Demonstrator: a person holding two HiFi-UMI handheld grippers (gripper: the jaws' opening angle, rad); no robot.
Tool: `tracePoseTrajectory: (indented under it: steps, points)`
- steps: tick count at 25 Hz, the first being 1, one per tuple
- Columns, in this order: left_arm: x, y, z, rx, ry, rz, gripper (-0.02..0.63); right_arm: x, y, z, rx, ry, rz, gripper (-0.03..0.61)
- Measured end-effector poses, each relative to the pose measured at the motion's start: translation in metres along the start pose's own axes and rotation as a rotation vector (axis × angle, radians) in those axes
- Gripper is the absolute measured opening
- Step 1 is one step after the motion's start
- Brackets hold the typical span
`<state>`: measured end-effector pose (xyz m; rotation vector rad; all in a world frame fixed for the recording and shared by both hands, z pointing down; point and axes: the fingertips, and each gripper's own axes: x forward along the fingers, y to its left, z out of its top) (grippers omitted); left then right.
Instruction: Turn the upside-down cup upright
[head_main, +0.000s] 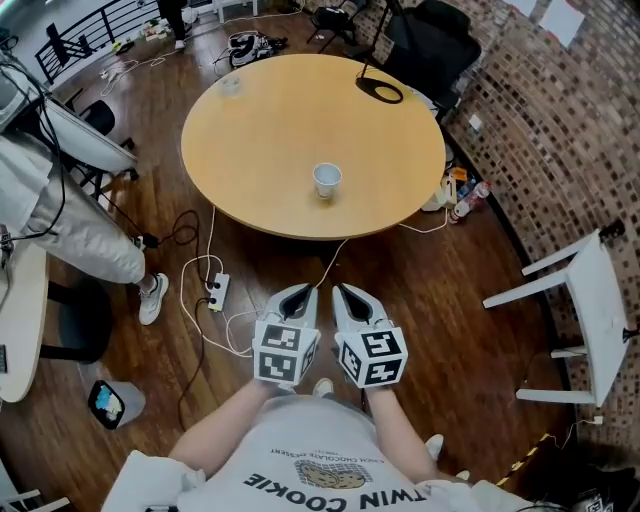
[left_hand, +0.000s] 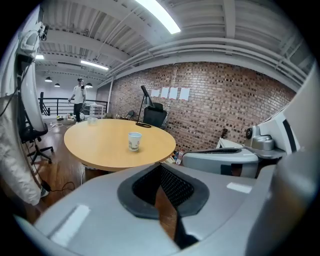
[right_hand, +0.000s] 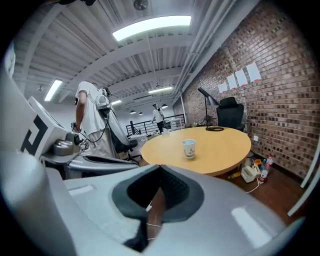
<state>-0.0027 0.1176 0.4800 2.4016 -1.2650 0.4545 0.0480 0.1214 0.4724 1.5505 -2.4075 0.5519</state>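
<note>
Cup (head_main: 326, 181) upright on table (head_main: 250, 140), far beyond left hand-held gripper (head_main: 298, 293), right hand-held gripper (head_main: 346, 292)

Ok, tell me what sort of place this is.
Probably a loft-style office or studio workspace: an exposed brick wall, a round wooden table with an office chair behind it, and a power strip with loose cables on the wood floor.

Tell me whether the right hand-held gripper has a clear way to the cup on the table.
Probably yes, but not from here: the right hand-held gripper is shut and held short of the table; nothing stands between it and the cup.
</note>
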Motion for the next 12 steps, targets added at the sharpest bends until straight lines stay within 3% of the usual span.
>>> tracePoseTrajectory:
  steps: [12]
  points:
    - [0.003,-0.042,-0.007,-0.006,0.006,0.001,0.003,-0.029,-0.015,-0.011,0.013,0.019,0.019,0.003]
